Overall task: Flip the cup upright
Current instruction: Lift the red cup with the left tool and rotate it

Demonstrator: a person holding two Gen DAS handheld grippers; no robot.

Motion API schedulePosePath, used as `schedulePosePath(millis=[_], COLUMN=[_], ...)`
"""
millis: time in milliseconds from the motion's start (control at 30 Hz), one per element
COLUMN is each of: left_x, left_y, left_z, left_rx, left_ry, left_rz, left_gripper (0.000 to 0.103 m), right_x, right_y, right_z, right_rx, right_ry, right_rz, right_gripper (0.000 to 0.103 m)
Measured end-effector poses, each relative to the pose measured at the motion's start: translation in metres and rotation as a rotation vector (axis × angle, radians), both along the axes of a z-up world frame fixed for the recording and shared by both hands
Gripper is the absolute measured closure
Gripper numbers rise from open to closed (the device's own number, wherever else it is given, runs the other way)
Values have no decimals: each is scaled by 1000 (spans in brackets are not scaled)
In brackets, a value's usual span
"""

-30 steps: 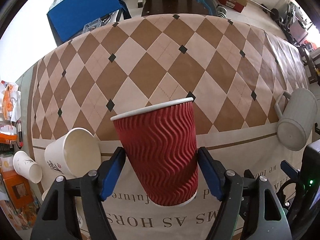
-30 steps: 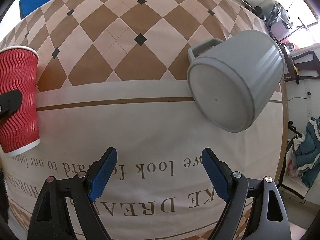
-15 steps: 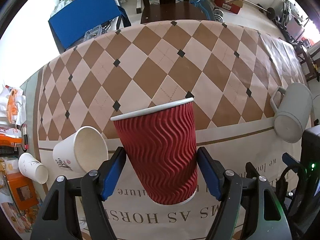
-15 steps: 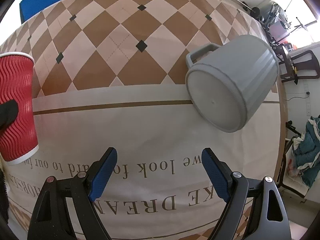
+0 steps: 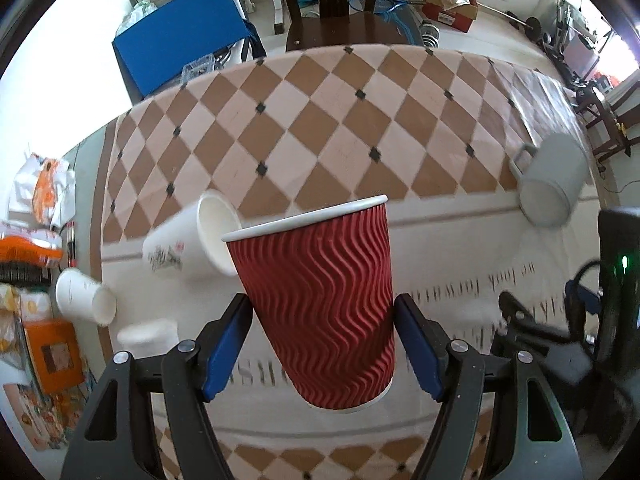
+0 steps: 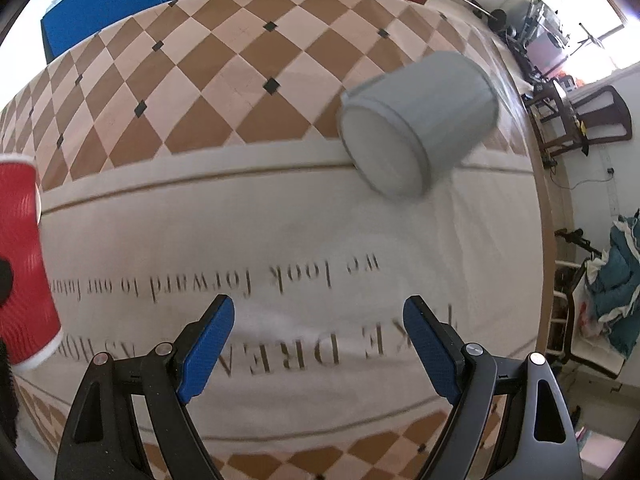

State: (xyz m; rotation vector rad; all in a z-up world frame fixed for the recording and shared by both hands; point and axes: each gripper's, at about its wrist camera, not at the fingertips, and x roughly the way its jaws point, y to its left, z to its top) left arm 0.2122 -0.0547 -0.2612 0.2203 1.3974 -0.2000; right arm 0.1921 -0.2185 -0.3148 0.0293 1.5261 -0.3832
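My left gripper (image 5: 322,344) is shut on a red ribbed paper cup (image 5: 320,300), holding it upright with its white rim on top, above the tablecloth. The same cup shows at the left edge of the right wrist view (image 6: 22,264). A grey mug (image 6: 416,124) lies on its side on the cloth, its base towards me, far ahead and right of my right gripper (image 6: 320,340), which is open and empty. The mug also shows at the right of the left wrist view (image 5: 554,182).
A white paper cup (image 5: 188,240) lies on its side left of the red cup, a second one (image 5: 84,298) at the table's left edge, and a small white object (image 5: 148,332) nearer. Clutter lines the left edge. A chair (image 5: 340,20) stands beyond the far edge.
Both grippers have risen and pulled back from the table, so more of it shows. The red cup stays upright in the left gripper. The right gripper stays open.
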Motion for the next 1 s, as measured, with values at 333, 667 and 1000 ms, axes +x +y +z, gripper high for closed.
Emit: schedulePosePath(millis=[333, 667, 1000], left_x=[-83, -108, -105], left_y=[13, -28, -72], left_z=[-11, -48, -75], left_rx=[-40, -104, -73], left_ry=[117, 238, 266], left_rz=[-12, -32, -102], left_gripper=[33, 33, 31], right_x=[-70, -121, -134], right_y=[-6, -43, -79], right_z=[11, -9, -31], right_rx=[6, -10, -19], right_ry=[33, 95, 137], right_rz=[-66, -178, -250], right_gripper=[15, 15, 15])
